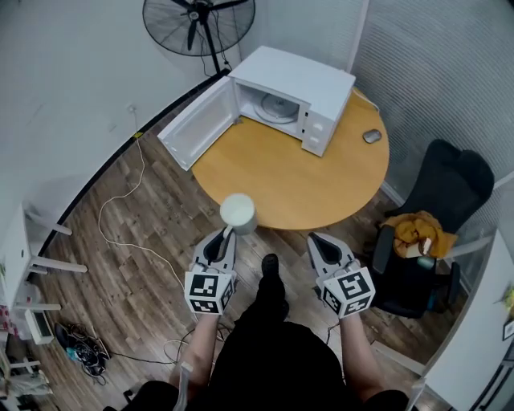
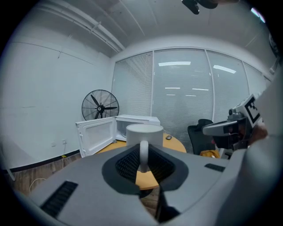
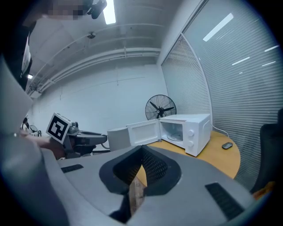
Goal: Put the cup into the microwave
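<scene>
The cup [image 1: 238, 213] is upright in the air, above the near left edge of the round bench [image 1: 297, 181]. The left tongs [image 1: 227, 233] are clenched on its handle, which the left gripper view shows pinched between the two jaws, with the pale body of the cup rising just beyond them. The cup is well apart from the microwave [image 1: 299, 95], which stands at the far side of the bench. The microwave door [image 1: 197, 122] is swung wide to the left, and a glass plate shows inside the cavity.

The right tongs [image 1: 317, 239] are to the right of the cup, near the bench's near edge. Their jaws are closed tip to tip with nothing between them, and only bench and floor show through the slit below.

A mouse [image 1: 372, 136] lies on the bench to the right of the microwave. A fan [image 1: 198, 20] stands on the floor beyond the microwave, against the far wall. A black chair [image 1: 438, 213] with something yellow on its seat stands to the right of the bench. A white cable [image 1: 120, 217] trails over the wooden floor on the left.
</scene>
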`<control>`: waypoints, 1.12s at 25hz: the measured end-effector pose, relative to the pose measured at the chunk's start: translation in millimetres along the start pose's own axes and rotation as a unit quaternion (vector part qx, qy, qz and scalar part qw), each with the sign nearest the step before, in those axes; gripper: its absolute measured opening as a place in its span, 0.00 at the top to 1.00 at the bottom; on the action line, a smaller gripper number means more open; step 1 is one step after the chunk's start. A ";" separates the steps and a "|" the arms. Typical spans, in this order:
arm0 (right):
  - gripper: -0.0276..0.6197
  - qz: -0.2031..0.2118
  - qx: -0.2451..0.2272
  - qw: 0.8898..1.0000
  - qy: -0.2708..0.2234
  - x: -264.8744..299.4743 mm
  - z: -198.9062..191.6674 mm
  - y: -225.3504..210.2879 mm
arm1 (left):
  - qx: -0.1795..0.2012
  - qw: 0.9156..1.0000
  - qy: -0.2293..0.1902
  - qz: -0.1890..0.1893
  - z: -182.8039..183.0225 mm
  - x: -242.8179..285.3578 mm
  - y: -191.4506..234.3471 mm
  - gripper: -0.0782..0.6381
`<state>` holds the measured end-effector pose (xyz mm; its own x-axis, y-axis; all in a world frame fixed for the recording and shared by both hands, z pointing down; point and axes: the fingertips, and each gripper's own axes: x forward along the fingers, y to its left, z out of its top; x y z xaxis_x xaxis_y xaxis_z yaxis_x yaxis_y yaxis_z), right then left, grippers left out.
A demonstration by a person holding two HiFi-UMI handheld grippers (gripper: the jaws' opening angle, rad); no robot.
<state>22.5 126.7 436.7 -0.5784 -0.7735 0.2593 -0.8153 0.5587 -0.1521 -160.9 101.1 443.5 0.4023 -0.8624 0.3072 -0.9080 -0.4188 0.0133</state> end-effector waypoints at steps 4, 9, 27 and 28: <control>0.94 0.002 0.000 1.000 0.004 24.6 13.5 -24.6 | -0.008 1.000 -0.004 -0.003 12.3 43.5 8.9 0.83; 0.94 -0.001 -0.002 1.000 0.007 57.7 32.1 -52.2 | -0.007 1.000 -0.003 -0.014 27.2 94.3 19.5 0.84; 0.94 -0.017 0.014 1.000 0.014 141.9 52.3 -103.5 | 0.003 0.999 -0.011 -0.050 51.5 199.4 54.7 0.84; 0.94 -0.017 0.014 1.000 0.017 144.5 51.8 -104.4 | 0.003 0.999 -0.009 -0.051 50.9 203.1 55.9 0.84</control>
<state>22.7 -58.9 440.7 -0.5502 -0.7807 0.2963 -0.8347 0.5236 -0.1703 -124.0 -111.9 458.2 0.4941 -0.8205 0.2876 -0.8619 -0.5056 0.0384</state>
